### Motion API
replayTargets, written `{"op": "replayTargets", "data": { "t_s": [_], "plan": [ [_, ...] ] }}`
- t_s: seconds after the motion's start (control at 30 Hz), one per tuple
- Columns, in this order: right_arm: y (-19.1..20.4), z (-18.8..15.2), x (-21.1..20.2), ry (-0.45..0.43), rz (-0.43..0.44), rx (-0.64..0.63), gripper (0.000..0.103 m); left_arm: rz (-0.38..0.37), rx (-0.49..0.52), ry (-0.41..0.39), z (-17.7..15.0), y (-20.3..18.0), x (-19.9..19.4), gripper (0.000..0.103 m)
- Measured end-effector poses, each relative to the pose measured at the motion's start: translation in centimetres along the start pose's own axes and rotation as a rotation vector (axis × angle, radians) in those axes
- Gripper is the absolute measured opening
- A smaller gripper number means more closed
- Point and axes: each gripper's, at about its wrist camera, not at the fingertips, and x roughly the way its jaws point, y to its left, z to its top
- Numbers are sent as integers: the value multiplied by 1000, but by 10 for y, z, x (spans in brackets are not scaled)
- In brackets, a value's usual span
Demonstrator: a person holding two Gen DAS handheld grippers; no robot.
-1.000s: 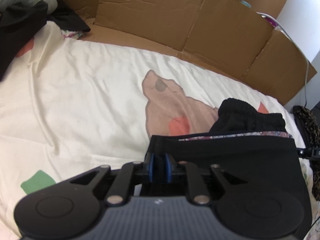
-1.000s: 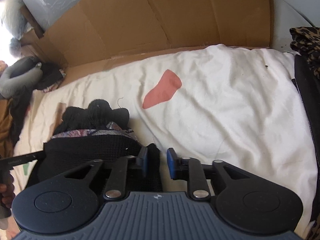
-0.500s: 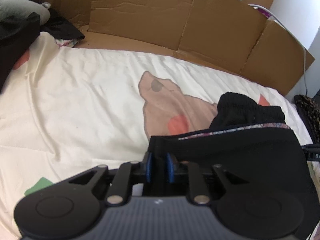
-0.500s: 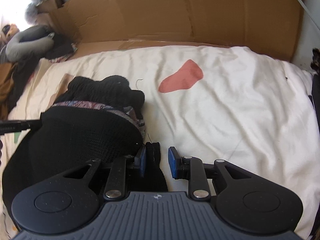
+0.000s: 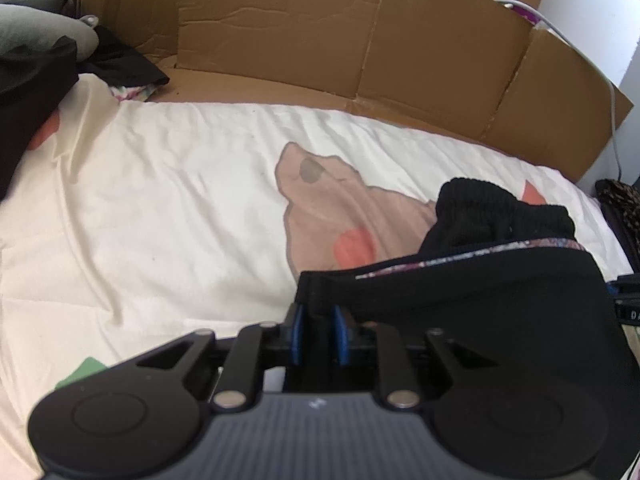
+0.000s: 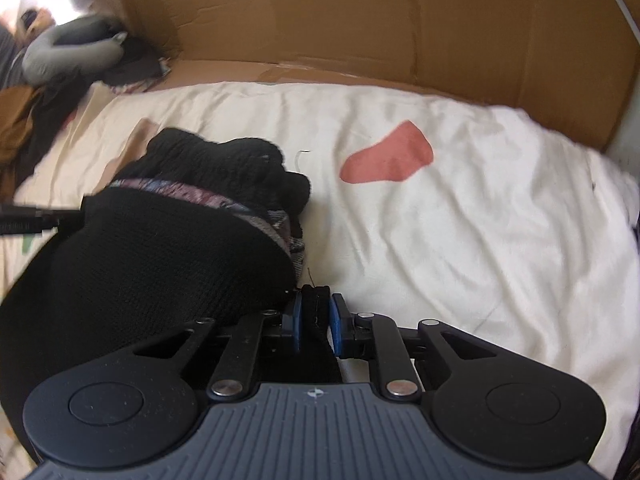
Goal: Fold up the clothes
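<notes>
Black garment (image 5: 500,304) w/ multicolour patterned trim; cream bedsheet (image 5: 160,200) w/ tan, coral, green patches; brown cardboard (image 6: 360,20); blue pads (image 6: 335,328).

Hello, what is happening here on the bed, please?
A person is folding a black garment on a white sheet, with a hand-held gripper in each hand. The left gripper pinches one corner of the fabric. The right gripper has the opposite corner between its fingers, which are closing. The garment is stretched between them.

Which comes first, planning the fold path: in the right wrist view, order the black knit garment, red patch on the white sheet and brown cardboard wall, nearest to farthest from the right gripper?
1. Black knit garment, between the closing right gripper jaws, spreading left.
2. Red patch, ahead, slightly right.
3. Brown cardboard wall, behind the white sheet.
</notes>
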Motion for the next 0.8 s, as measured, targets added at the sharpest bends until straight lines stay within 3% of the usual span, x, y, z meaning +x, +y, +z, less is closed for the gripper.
{"op": "replayTargets", "data": {
  "t_s": [0.5, 0.57, 0.73, 0.77, 0.8],
  "plan": [
    [-1, 2, 3, 18, 0, 2, 23, 1, 22, -2, -1, 1, 0, 20],
    [-4, 2, 3, 17, 17, 18, 13, 4, 49, -2, 0, -1, 1, 21],
    [1, 1, 1, 3, 1, -10, 10, 7, 66, 14, 4, -3, 4, 21],
    [3, 1, 0, 1, -6, -14, 9, 15, 75, 14, 4, -4, 4, 25],
    [4, 0, 0, -2, -12, -18, 9, 39, 89, 12, 4, -5, 3, 40]
  ]
}}
